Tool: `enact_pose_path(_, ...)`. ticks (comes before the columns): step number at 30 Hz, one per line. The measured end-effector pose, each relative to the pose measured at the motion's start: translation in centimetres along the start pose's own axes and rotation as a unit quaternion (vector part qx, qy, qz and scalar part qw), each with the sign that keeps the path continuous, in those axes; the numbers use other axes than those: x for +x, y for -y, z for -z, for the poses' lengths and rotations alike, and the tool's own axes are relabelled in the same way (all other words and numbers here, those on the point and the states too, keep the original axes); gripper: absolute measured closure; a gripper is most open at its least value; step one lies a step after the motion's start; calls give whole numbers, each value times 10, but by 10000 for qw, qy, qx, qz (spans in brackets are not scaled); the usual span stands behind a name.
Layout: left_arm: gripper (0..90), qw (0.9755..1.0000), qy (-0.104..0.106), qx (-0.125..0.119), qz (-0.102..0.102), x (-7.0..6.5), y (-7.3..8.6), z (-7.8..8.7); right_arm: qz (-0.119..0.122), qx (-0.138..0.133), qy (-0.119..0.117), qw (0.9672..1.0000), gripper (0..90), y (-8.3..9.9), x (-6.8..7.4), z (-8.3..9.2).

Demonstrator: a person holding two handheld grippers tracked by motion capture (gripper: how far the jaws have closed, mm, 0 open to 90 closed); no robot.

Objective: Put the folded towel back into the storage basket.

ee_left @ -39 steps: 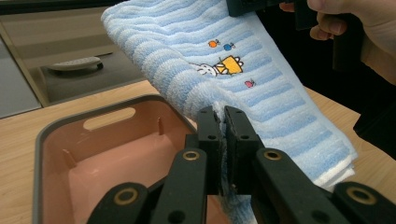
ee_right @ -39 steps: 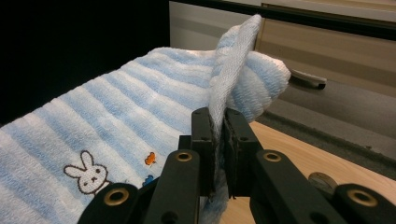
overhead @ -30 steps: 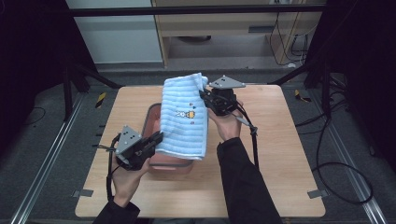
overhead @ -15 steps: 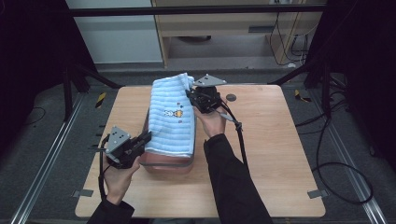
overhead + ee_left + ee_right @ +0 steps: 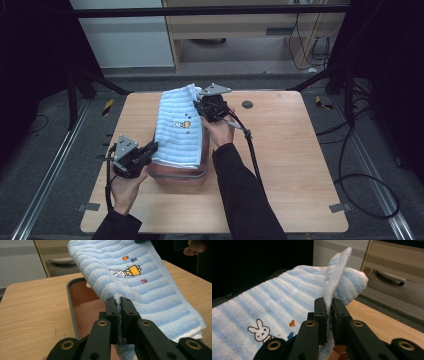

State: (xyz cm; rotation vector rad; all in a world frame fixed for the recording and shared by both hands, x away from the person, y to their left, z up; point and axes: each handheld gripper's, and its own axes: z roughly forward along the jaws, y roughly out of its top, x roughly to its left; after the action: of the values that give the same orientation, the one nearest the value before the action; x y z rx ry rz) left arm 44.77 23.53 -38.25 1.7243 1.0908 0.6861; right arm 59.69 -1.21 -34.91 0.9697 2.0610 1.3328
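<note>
Two grips: you hold the towel [image 5: 180,132] by opposite edges so it stays spread.
L gripper [image 5: 119,312]: jaws pinched on towel's near edge, at tub's near-left rim.
R gripper [image 5: 327,311]: jaws pinched on far edge, beyond tub.
Towel: draped over tub [image 5: 181,176], sagging towards it.
Tub: mid-table [image 5: 300,165], open, ready for lowering.

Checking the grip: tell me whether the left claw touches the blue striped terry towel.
Touching. The left gripper view shows the left claw pinching an edge of the blue striped terry towel between its closed jaws.
</note>
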Motion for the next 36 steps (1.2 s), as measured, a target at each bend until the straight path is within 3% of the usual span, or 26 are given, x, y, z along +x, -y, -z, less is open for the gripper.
enact_pose_path(5, 853, 9999, -7, 134, -26, -1, 6, -6, -142, 72, -54, 9999, 838, 8, -2, -8)
enact_pose_path(10, 853, 9994, 80, 323, 135, -3, 13, -11, -162, 172, -60, 9997, 838, 18, -3, -13)
enact_pose_path(14, 853, 9992, 14, 410, -42, -2, 18, -16, -182, 230, -103, 9995, 837, 25, -4, -18)
enact_pose_path(19, 853, 9986, 7, 521, -113, -4, 25, -20, -217, 322, -128, 9992, 837, 35, -4, -23)
enact_pose_path(36, 851, 9968, -31, 770, -190, -4, 40, -23, -256, 642, -179, 9974, 833, 63, -2, -35)
